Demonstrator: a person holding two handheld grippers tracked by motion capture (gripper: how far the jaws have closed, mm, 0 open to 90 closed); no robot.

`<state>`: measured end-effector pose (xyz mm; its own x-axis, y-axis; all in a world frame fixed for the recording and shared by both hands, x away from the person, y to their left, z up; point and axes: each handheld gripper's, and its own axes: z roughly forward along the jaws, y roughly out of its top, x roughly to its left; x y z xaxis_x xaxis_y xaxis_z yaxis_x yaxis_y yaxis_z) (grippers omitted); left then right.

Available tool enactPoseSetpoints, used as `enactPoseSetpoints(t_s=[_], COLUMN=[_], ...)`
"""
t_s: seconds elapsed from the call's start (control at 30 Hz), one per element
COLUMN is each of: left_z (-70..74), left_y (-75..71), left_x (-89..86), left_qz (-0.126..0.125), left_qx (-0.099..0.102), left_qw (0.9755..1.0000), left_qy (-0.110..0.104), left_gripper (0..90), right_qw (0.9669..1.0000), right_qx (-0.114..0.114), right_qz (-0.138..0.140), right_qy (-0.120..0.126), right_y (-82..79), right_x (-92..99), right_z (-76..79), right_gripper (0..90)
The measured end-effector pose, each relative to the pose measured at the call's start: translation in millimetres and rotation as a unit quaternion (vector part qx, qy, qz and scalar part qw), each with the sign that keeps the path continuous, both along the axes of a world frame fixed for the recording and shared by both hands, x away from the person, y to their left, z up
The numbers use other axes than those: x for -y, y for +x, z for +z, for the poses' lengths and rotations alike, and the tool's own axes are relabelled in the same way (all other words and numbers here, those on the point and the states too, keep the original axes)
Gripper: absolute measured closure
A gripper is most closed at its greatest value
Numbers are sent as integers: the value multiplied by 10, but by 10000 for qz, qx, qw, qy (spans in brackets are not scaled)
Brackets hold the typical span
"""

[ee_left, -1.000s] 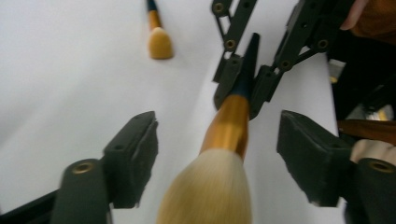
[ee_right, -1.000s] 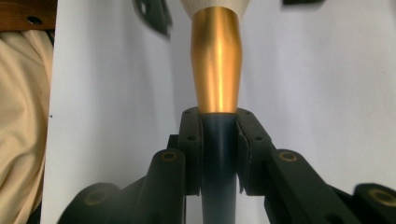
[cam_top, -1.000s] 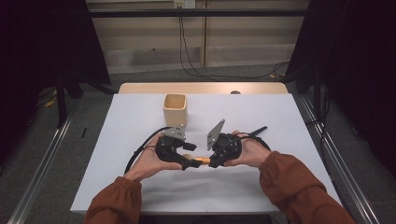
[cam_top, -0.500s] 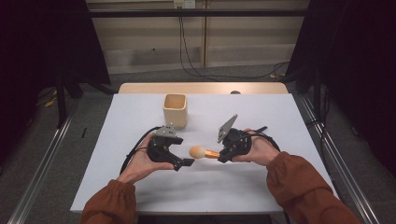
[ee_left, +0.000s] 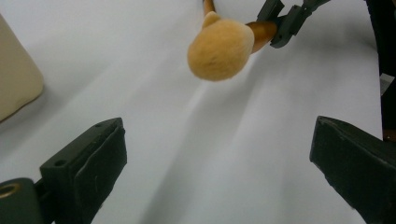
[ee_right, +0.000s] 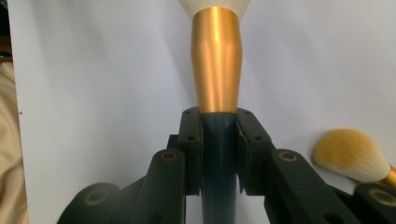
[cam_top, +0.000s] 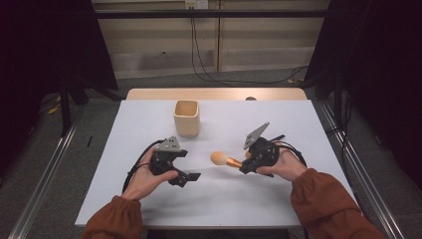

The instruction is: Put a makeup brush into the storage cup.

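I have the right hand-held gripper [cam_top: 245, 165] pinching a makeup brush [cam_top: 226, 160] by its dark handle, the jaws pressed against the handle just below the gold ferrule; in the right gripper view the ferrule [ee_right: 215, 60] rises straight up from between the jaws toward twelve o'clock. In the high view the brush sticks out level toward nine o'clock from that gripper, its round tan head [cam_top: 218, 158] hanging just above the white counter [cam_top: 278, 119], between my two hands. A second brush head [ee_right: 351, 155] shows at four o'clock in the right gripper view, and I cannot tell what it rests on. My left hand-held gripper [cam_top: 186, 177] sits at about eight o'clock from the brush head, apart from it; its jaws have just been opening and now stand spread wide with nothing between them. In the left gripper view the fluffy head [ee_left: 220, 46] floats at twelve o'clock beyond the parted jaws. A beige cup [cam_top: 187, 117] stands upright at eleven o'clock from the brush, well apart.
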<state>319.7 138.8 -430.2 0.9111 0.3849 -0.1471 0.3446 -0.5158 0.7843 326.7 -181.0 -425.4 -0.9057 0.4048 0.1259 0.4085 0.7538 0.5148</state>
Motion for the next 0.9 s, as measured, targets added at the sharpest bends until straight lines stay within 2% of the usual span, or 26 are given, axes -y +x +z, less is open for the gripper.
enactPoseSetpoints(t_s=[0.07, 0.17, 0.23, 0.3, 0.47, 0.57, 0.63, 0.73, 0.83, 0.9], left_z=[-2, -30, -53, -56, -43, -64, -70, -67, -63, -68], left_y=[-17, -49, -71, -78, -121, -141, -168, -221, -252, -252], left_x=[-23, -42, -56, -68, -90, -96, -91, -91, -105, -112], left_qz=[18, 214, 256, 287, 339, 380, 411, 470, 515, 489], left_qx=[-3, 46, 251, 194, 273, 240, 139, 289, 342, 299], left_qw=[10000, 9997, 9993, 9994, 9988, 9988, 9988, 9981, 9977, 9979], left_qy=[-34, -92, -44, -75, -208, -173, -247, -268, -286, -288], left_gripper=[39, 41, 55, 55, 49, 49, 50, 53, 52, 54], right_qw=[9999, 9998, 9997, 9995, 9985, 9978, 9969, 9949, 9928, 9913], right_qx=[-10, -77, -80, -67, -70, -74, -39, -9, 88, 238], right_qz=[-44, -111, -154, -211, -344, -443, -518, -582, -610, -672], right_qy=[99, 168, 160, 217, 428, 483, 592, 829, 1027, 1105], right_y=[-16, -30, -39, -56, -75, -84, -86, -99, -114, -131], right_x=[18, 20, 12, 7, 26, 27, 28, 34, 40, 38], right_z=[-14, -41, -58, -68, -107, -132, -161, -194, -200, -188], right_gripper=[751, 751, 751, 751, 751, 751, 751, 751, 751, 751])
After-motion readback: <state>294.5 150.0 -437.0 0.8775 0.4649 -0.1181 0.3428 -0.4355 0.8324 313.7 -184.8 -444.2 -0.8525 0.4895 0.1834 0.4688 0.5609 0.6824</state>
